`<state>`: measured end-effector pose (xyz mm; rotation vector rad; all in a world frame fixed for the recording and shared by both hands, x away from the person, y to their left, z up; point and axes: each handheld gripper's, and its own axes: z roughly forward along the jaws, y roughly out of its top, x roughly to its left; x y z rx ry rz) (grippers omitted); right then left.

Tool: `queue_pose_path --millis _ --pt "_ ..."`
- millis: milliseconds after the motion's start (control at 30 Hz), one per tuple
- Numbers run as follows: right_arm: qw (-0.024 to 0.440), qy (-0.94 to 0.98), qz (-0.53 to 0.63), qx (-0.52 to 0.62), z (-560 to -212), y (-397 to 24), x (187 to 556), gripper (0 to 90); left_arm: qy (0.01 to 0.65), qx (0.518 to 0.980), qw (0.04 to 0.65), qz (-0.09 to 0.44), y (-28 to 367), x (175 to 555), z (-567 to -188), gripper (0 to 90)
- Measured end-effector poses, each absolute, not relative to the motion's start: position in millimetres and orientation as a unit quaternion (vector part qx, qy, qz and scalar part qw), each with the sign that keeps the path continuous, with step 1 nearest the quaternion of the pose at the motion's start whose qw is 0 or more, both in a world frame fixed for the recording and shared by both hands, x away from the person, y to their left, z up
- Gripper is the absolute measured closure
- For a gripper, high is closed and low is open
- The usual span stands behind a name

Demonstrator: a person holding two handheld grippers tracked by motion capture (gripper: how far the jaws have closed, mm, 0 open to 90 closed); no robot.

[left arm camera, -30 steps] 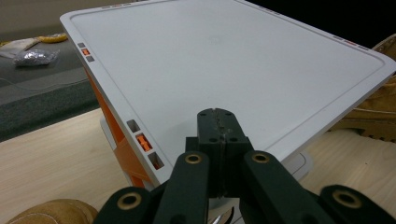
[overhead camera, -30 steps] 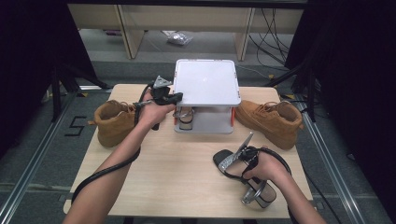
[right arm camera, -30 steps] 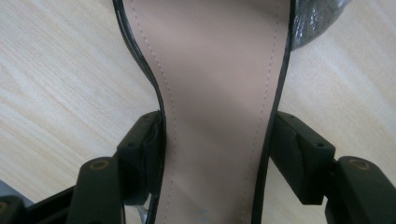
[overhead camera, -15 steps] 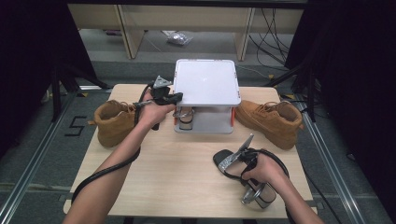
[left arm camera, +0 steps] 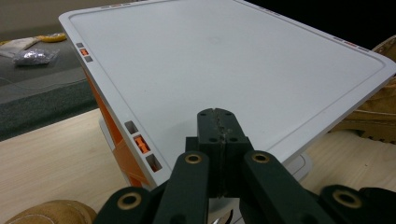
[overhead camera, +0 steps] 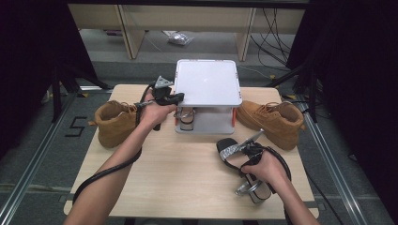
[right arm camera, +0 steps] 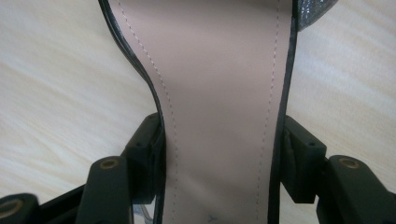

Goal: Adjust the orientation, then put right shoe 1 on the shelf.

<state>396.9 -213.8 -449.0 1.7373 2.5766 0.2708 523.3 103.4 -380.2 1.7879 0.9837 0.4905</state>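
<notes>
Two tan suede boots (overhead camera: 115,123) flanking smooth white lidded box (overhead camera: 207,87); left gripper (left arm camera: 218,122) pressed together above lid; right gripper (right arm camera: 219,161) clamped across pink-insoled, glittery sandal (right arm camera: 219,93), jaws having just closed in.

Your forearms are bare, sleeveless. Each gripper (left arm camera: 218,140) has matte black jaws with brass-ringed pivots; a black cable (overhead camera: 105,171) trails from the left one.

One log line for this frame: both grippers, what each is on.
left gripper: shut, empty, over white lid edge | right gripper: jaws just closing, pads on black sandal sides | sandal on table
</notes>
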Motion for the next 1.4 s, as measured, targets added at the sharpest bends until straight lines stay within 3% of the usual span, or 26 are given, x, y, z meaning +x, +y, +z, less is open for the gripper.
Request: queue_pose_path --millis 333,767,1400 --pt "0.033 0.813 0.110 0.571 -444.2 -206.5 410.7 42.6 0.409 0.738 0.496 0.203 102.7 523.4 -379.5 89.7" --pt "0.024 0.789 0.138 0.598 -440.5 -196.7 420.7 42.6 0.413 0.736 0.499 0.197 103.3 523.8 -379.8 89.7" --pt "0.055 0.759 0.152 0.630 -445.5 -160.4 478.6 42.6 0.409 0.738 0.500 0.194 104.2 525.2 -379.3 89.7"
